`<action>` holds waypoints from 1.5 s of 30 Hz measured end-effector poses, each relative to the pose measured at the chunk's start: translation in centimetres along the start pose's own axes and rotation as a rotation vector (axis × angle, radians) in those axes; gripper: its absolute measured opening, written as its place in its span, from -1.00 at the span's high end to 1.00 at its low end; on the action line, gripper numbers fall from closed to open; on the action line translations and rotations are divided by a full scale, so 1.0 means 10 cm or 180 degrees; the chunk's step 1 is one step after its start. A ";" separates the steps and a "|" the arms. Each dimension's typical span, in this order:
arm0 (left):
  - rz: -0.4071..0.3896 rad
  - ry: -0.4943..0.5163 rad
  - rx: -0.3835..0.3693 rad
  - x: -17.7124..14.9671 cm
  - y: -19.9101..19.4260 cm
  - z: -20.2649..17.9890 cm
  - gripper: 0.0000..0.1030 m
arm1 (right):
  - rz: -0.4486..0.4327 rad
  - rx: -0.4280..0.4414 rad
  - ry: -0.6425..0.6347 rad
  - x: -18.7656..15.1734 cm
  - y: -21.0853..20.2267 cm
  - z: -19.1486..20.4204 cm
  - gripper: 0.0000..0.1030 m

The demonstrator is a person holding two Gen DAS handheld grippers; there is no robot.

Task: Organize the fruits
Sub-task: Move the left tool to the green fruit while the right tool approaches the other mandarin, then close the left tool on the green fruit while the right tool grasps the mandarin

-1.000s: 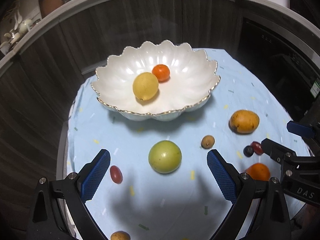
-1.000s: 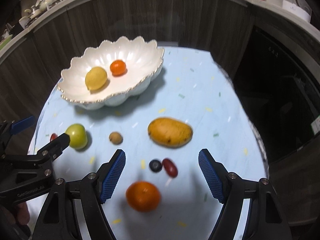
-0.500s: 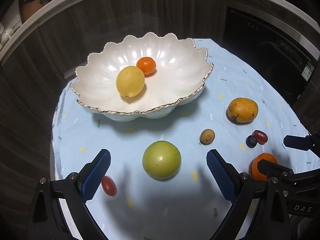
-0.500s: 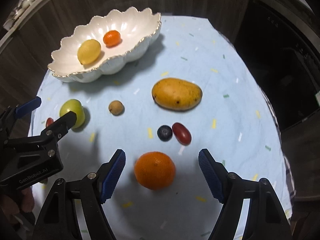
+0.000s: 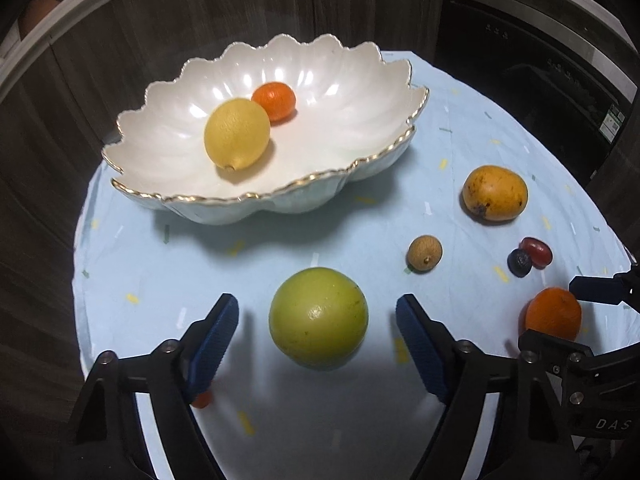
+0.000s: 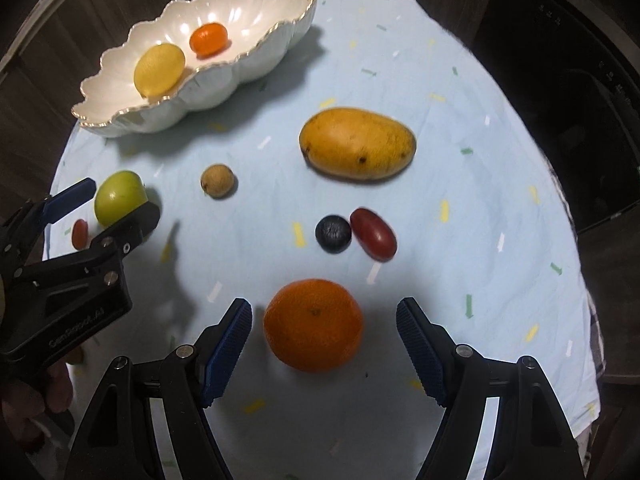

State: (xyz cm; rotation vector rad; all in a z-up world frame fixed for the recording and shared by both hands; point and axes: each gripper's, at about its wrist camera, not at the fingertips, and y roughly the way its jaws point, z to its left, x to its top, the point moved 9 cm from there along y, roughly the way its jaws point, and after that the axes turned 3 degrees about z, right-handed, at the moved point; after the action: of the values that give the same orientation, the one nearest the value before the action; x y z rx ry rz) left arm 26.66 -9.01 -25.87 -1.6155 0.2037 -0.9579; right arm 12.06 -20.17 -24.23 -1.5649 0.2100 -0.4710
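A green round fruit [image 5: 318, 316] lies on the pale blue cloth between the jaws of my left gripper [image 5: 317, 300]. The jaws are closing, with a gap on each side of the fruit. My right gripper [image 6: 324, 304] stands open around an orange [image 6: 313, 324], its pads clear of the peel. Behind them sits a white scalloped bowl [image 5: 360, 92] with a gold rim, holding a lemon [image 5: 237, 133] and a small orange [image 5: 274, 101]. Each gripper also shows in the other's view: left gripper [image 6: 116, 200], right gripper [image 5: 552, 312].
A mango [image 6: 357, 143], a small brown fruit [image 6: 217, 180], a blueberry [image 6: 333, 234] and a red grape [image 6: 373, 233] lie loose on the cloth [image 6: 460, 240]. Another small red fruit [image 6: 79, 233] sits by the left gripper. Dark wooden cabinets ring the table.
Both grippers have come down closer to the cloth, so the green fruit and the orange sit between their fingers. The left jaws have narrowed around the green fruit.
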 end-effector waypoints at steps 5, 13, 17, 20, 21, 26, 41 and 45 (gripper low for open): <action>0.0025 0.0020 -0.0048 -0.02 0.05 -0.02 -0.26 | 0.0076 0.0019 0.0027 -0.02 0.07 0.00 -0.33; 0.0089 -0.0043 -0.0069 -0.07 0.13 -0.01 0.03 | 0.0073 0.0070 -0.0006 -0.02 0.11 0.04 0.05; 0.0097 -0.0046 -0.0072 -0.06 0.12 0.00 0.06 | 0.0065 0.0077 -0.0013 -0.02 0.11 0.06 0.07; 0.0100 -0.0039 -0.0070 -0.06 0.12 -0.01 0.06 | 0.0064 0.0101 -0.0006 -0.02 0.12 0.07 0.08; 0.0105 -0.0052 -0.0087 -0.07 0.11 -0.02 0.06 | 0.0064 0.0111 -0.0001 -0.02 0.12 0.07 0.09; 0.0107 -0.0092 -0.0081 -0.10 0.06 -0.04 0.06 | 0.0054 0.0174 0.0018 -0.05 0.05 0.04 0.09; 0.0040 -0.0272 0.0064 -0.10 -0.30 -0.03 0.07 | -0.0243 0.0272 -0.0044 0.02 -0.25 -0.01 0.10; 0.0005 -0.0330 0.0108 -0.08 -0.40 -0.01 0.07 | -0.0386 0.0277 -0.0114 0.07 -0.34 0.03 0.10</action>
State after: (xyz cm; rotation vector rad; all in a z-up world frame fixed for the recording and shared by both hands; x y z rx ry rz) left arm 24.58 -7.37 -22.69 -1.6288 0.1167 -0.8695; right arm 12.28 -19.99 -20.75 -1.5049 0.0662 -0.5396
